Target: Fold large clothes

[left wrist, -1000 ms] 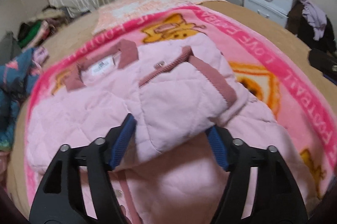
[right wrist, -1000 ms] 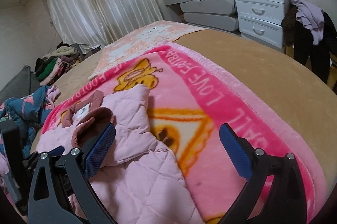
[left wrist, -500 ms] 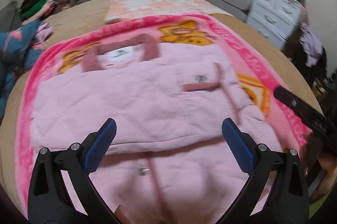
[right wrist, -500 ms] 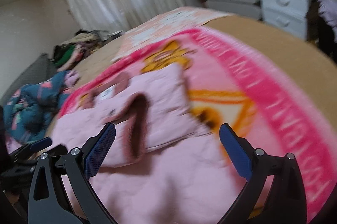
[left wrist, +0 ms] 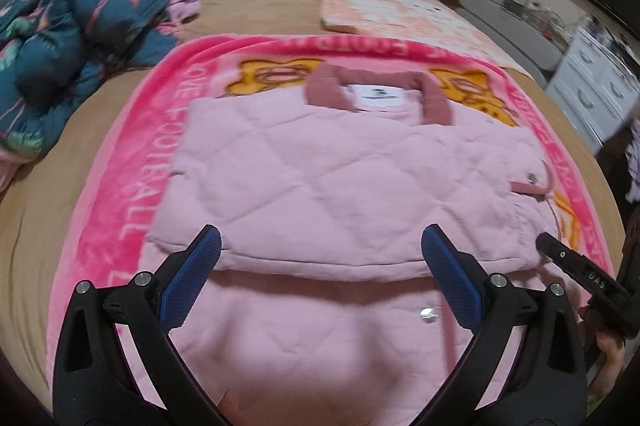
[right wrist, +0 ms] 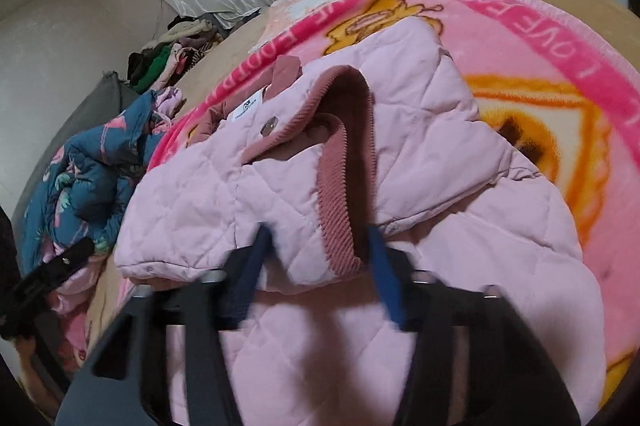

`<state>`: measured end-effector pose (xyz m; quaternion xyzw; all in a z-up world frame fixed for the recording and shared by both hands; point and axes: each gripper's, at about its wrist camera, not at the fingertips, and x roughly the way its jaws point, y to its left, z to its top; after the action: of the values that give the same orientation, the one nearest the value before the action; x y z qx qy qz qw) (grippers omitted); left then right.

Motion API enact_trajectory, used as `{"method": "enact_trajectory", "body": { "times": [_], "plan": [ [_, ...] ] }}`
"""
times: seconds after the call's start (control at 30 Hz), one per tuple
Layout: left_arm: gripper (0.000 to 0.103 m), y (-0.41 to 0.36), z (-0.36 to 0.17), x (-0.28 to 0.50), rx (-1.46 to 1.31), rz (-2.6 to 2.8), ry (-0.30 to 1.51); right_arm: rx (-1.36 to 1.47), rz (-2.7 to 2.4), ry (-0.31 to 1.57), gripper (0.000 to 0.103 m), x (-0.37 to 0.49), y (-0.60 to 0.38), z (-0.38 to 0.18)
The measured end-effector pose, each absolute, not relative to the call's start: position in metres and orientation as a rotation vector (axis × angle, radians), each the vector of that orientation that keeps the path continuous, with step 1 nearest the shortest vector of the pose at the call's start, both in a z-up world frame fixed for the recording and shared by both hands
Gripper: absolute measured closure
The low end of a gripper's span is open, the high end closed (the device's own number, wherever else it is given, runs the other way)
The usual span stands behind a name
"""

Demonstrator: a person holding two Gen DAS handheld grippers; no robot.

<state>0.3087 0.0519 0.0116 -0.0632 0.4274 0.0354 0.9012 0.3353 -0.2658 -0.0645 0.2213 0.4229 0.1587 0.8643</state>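
A pink quilted jacket (left wrist: 320, 161) lies on a pink blanket (left wrist: 132, 193) spread over the bed (left wrist: 48, 193), its sleeves folded across the body and its collar at the far end. A white label (left wrist: 378, 97) sits inside the collar; its print is too small to read. The blanket's border carries white letters: "ONE FOOTBALL" along one side, and "LOVE" can be read on the other edge in the right wrist view. The left gripper (left wrist: 320, 266) hangs above the jacket with jaws spread wide, holding nothing. The right gripper (right wrist: 320, 246) is closing its jaws around the sleeve's ribbed cuff (right wrist: 334, 209), which sits between them. A black piece of the right gripper is marked "DAS".
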Motion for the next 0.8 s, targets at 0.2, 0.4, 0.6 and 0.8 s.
{"method": "enact_trajectory", "body": {
  "times": [0.2, 0.4, 0.6, 0.8],
  "plan": [
    [0.009, 0.085, 0.009, 0.310, -0.184, 0.122, 0.882, 0.215, 0.440, 0.612, 0.089, 0.326, -0.243, -0.003],
    [0.009, 0.090, 0.007, 0.330, -0.189, 0.145, 0.882, 0.041, 0.405, 0.463, 0.089, 0.336, -0.236, 0.031],
    [0.009, 0.076, -0.009, 0.355, -0.169, 0.140, 0.911, 0.105, 0.335, 0.691, 0.088, 0.376, -0.251, -0.028],
    [0.009, 0.057, -0.034, 0.378, -0.133, 0.130, 0.946, 0.159, 0.314, 0.842, 0.073, 0.386, -0.257, -0.051]
  ]
}}
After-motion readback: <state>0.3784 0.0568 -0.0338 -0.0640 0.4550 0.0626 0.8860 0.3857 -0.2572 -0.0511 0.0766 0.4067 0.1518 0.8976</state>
